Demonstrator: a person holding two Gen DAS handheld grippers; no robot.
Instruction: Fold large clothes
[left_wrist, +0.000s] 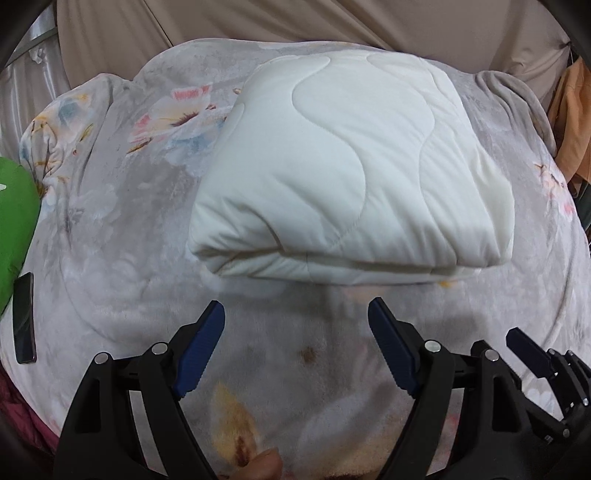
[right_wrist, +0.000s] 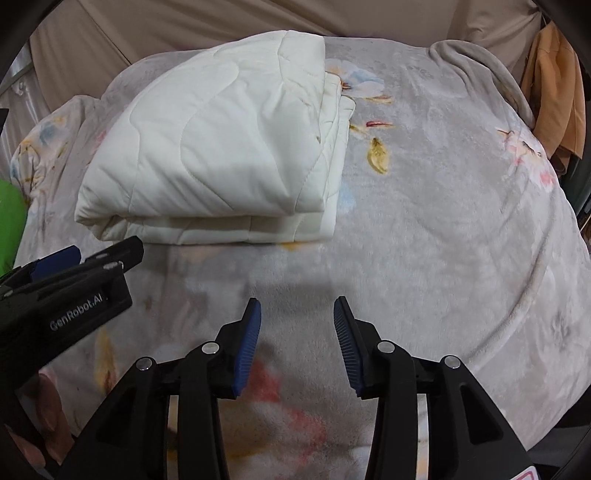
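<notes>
A white quilted blanket (left_wrist: 351, 166) lies folded into a thick rectangular bundle on the grey floral bedspread (left_wrist: 110, 258). It also shows in the right wrist view (right_wrist: 221, 147), at the upper left. My left gripper (left_wrist: 295, 314) is open and empty, hovering just short of the bundle's near folded edge. My right gripper (right_wrist: 297, 308) is open and empty over bare bedspread (right_wrist: 443, 240), to the right of the bundle. The left gripper's body (right_wrist: 66, 288) shows at the left of the right wrist view.
A dark phone (left_wrist: 24, 317) lies at the bed's left edge beside a green cushion (left_wrist: 14, 229). A beige curtain (left_wrist: 295, 22) hangs behind the bed. Orange cloth (right_wrist: 557, 96) hangs at the far right. A grey blanket fold (right_wrist: 476, 62) lies at the far right corner.
</notes>
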